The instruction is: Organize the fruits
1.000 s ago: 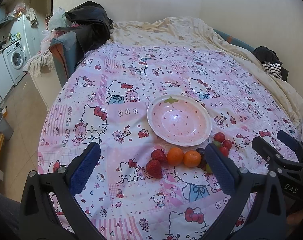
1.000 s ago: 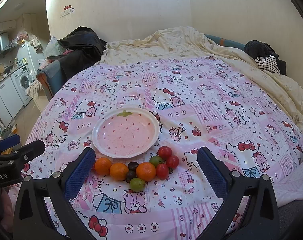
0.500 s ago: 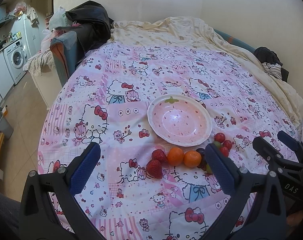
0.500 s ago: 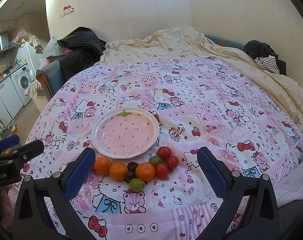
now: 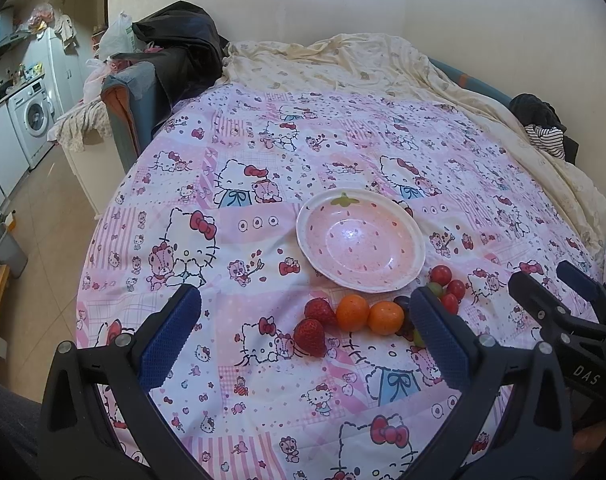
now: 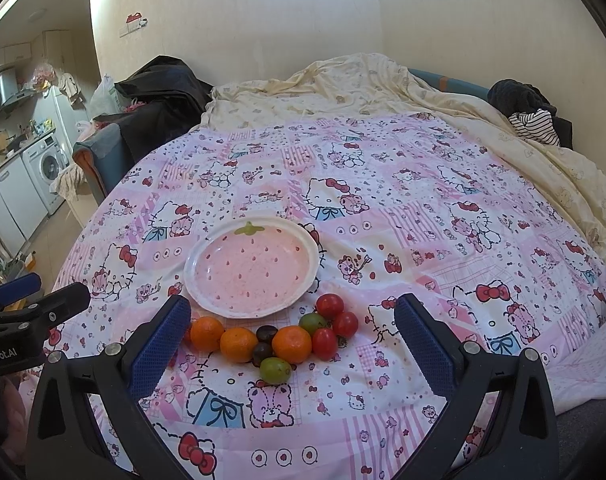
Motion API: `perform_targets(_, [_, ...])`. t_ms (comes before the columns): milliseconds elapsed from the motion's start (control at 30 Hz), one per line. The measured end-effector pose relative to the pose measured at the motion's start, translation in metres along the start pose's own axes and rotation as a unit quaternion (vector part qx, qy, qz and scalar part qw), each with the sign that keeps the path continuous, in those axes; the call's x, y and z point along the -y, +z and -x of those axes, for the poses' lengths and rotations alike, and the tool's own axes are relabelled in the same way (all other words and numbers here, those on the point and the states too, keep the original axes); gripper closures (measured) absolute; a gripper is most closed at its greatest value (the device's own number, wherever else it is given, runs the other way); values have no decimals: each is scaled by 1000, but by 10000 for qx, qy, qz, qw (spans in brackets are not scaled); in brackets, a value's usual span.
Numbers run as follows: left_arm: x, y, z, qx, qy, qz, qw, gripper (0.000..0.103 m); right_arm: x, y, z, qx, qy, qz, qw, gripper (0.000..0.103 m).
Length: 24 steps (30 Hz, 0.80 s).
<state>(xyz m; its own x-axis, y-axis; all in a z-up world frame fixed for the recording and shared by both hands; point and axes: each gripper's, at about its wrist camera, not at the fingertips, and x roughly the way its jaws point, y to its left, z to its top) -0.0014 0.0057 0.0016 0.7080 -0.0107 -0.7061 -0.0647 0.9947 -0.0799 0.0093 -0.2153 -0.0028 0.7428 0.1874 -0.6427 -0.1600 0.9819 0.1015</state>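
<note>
A pink strawberry-patterned plate (image 5: 361,276) (image 6: 207,298) lies bare on the pink cartoon bedspread. Just in front of it sits a row of fruit: two strawberries (image 5: 310,337), oranges (image 5: 352,312) (image 6: 291,343), dark grapes (image 6: 267,333), green grapes (image 6: 275,370) and red cherry tomatoes (image 6: 329,305) (image 5: 441,275). My left gripper (image 5: 303,340) hovers open above the near side of the fruit, nothing between its fingers. My right gripper (image 6: 291,340) is open too, its fingers wide on either side of the fruit row. Each gripper shows at the edge of the other's view.
A cream blanket (image 6: 343,84) is bunched at the far side of the bed. Dark clothes (image 5: 175,44) lie on a chair at the back left, striped and dark clothes (image 6: 531,120) at the right. A washing machine (image 5: 31,120) and floor lie off the left edge.
</note>
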Motion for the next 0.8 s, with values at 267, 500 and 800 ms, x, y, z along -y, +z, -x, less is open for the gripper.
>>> perform_targets(267, [-1,-1,0,-3,3,11,10000,0,0,0,0,-5,-6,-3,10000,0])
perform_targets(500, [-1,0,0,-7,3,5,10000,0,0,1,1,-9,-4,-7,10000,0])
perform_targets(800, [-3,-2,0,-4,54,-8,10000,0,0,0,0,-13,-6,-1,10000,0])
